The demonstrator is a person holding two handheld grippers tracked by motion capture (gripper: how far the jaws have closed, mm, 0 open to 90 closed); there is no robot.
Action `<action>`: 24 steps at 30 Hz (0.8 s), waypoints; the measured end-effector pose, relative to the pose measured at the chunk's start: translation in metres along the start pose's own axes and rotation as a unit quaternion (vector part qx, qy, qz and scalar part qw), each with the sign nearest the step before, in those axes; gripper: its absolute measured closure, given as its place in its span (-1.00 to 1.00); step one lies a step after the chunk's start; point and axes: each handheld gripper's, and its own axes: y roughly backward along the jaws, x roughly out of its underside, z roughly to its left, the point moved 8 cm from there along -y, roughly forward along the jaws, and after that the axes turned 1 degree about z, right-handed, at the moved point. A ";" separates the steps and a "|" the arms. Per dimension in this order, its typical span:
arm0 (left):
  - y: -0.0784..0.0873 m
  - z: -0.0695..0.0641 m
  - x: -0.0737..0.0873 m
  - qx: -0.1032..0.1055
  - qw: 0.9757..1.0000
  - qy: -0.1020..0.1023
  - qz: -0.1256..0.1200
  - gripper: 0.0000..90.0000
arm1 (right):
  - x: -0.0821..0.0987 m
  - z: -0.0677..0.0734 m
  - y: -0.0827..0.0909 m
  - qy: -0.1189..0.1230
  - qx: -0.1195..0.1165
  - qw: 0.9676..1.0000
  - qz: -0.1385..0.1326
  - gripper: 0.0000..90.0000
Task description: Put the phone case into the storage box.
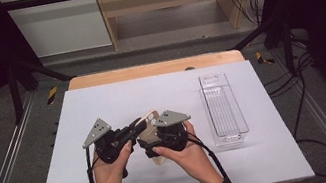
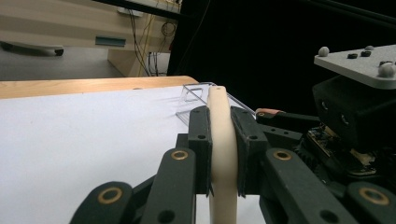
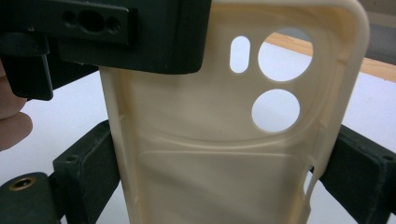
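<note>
Right gripper view, cream phone case (no readable writing), both grippers gripping

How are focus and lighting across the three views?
High view: evenly lit white table, dark surroundings, clear tray faint. Left gripper view: case edge sharp, background black at right. Right gripper view: case slightly soft, evenly lit.

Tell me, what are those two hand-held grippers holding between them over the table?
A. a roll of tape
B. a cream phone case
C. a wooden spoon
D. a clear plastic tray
B: the cream phone case shows round camera cut-outs, with the left hand-held gripper clamped across its thin edge.
</note>
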 end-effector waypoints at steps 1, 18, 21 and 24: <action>0.000 0.001 0.000 0.000 1.000 0.002 0.000 0.76 | 0.000 0.000 -0.001 -0.002 0.001 1.000 0.000 -0.78; 0.002 0.002 0.003 -0.005 1.000 0.010 0.001 0.76 | 0.001 0.003 -0.001 -0.008 0.006 1.000 0.029 -0.73; 0.003 0.001 0.002 -0.006 1.000 0.010 -0.001 0.75 | 0.000 0.003 0.000 -0.007 0.009 0.999 0.031 -0.72; 0.006 0.000 0.000 -0.006 1.000 0.010 -0.008 0.73 | -0.002 0.003 0.002 -0.001 0.013 0.999 0.031 -0.72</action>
